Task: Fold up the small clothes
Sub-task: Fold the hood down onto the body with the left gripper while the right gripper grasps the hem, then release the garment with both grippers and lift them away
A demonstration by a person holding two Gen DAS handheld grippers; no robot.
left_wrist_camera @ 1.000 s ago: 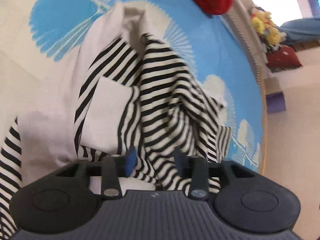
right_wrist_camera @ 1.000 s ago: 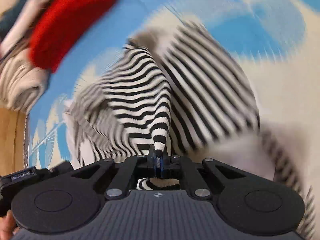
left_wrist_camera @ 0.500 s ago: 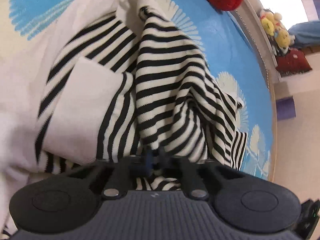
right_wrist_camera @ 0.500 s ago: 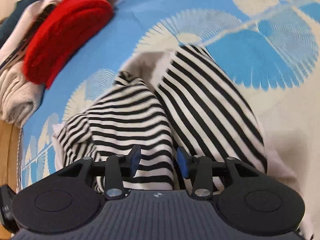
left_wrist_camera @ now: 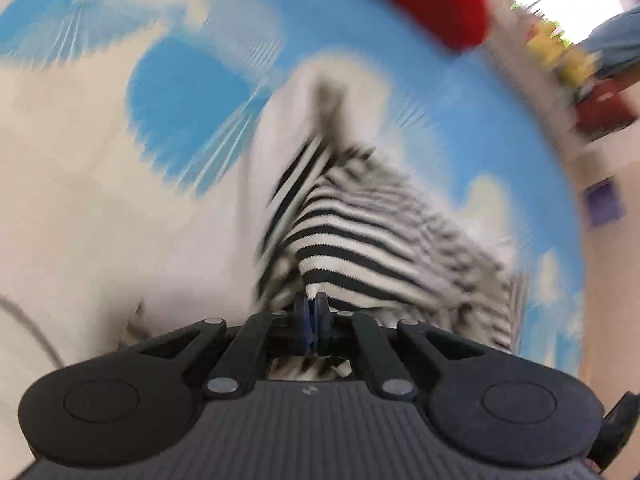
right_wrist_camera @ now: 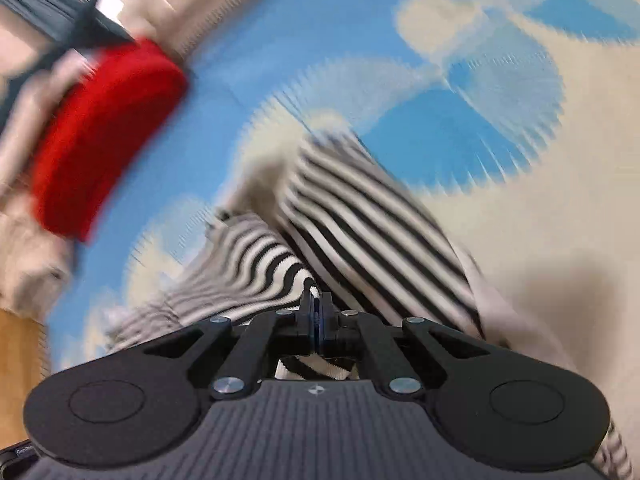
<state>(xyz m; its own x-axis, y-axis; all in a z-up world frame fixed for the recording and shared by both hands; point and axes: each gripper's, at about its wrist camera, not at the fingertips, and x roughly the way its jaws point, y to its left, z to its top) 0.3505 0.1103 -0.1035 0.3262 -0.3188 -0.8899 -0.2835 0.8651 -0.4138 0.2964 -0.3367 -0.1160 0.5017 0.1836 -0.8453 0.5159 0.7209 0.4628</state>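
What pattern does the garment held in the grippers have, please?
Black and white stripes on the garment, clearest in the right wrist view.

One striped garment (left_wrist_camera: 360,240), one red garment (right_wrist_camera: 100,140)

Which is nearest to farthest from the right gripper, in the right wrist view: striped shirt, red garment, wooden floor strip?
1. Striped shirt: pinched in the right gripper.
2. Wooden floor strip: far left, lower edge.
3. Red garment: upper left on the blue mat.
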